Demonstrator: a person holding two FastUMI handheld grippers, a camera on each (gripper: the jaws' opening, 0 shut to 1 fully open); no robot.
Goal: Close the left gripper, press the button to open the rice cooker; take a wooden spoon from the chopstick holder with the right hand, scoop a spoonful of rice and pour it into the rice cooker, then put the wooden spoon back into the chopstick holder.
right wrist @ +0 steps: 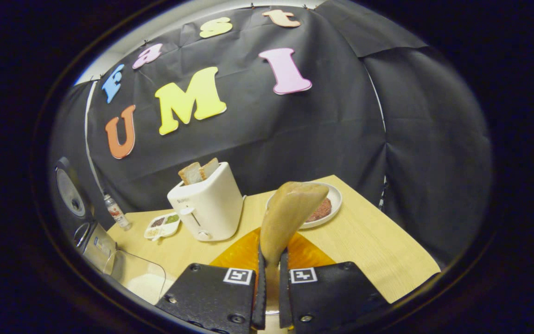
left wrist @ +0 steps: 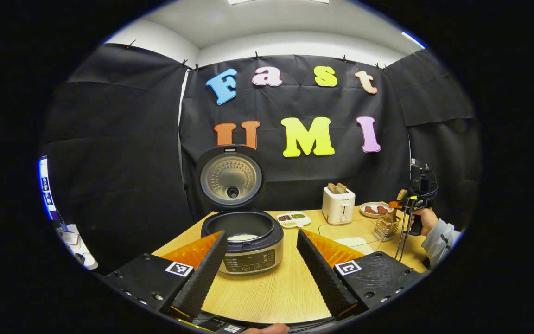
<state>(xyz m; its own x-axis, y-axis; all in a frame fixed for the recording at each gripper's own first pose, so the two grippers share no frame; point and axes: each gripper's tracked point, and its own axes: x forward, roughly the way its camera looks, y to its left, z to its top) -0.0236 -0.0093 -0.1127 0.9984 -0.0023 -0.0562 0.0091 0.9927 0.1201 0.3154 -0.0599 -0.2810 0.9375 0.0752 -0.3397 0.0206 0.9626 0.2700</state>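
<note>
So in the left gripper view, the left gripper (left wrist: 261,269) sits low over the light wooden table (left wrist: 276,292) with its fingers spread wide and nothing between them. Right past them is the round black-and-silver rice cooker (left wrist: 244,241), lid standing straight up, and there's some white rice (left wrist: 243,237) in the pot. Off to the right on the table are a clear container of rice (left wrist: 355,234), a wire chopstick holder (left wrist: 386,226) and a white toaster (left wrist: 339,205) with bread in it. The right gripper (left wrist: 413,197) is held just above the chopstick holder by a hand in a grey sleeve.

Right gripper view: the right gripper (right wrist: 270,273) is pinched narrow on the handle of the pale wooden spoon (right wrist: 288,215), bowl end up. Behind the spoon there's a white plate (right wrist: 329,204) with something brownish on it, toaster (right wrist: 206,204) to the left.
</note>
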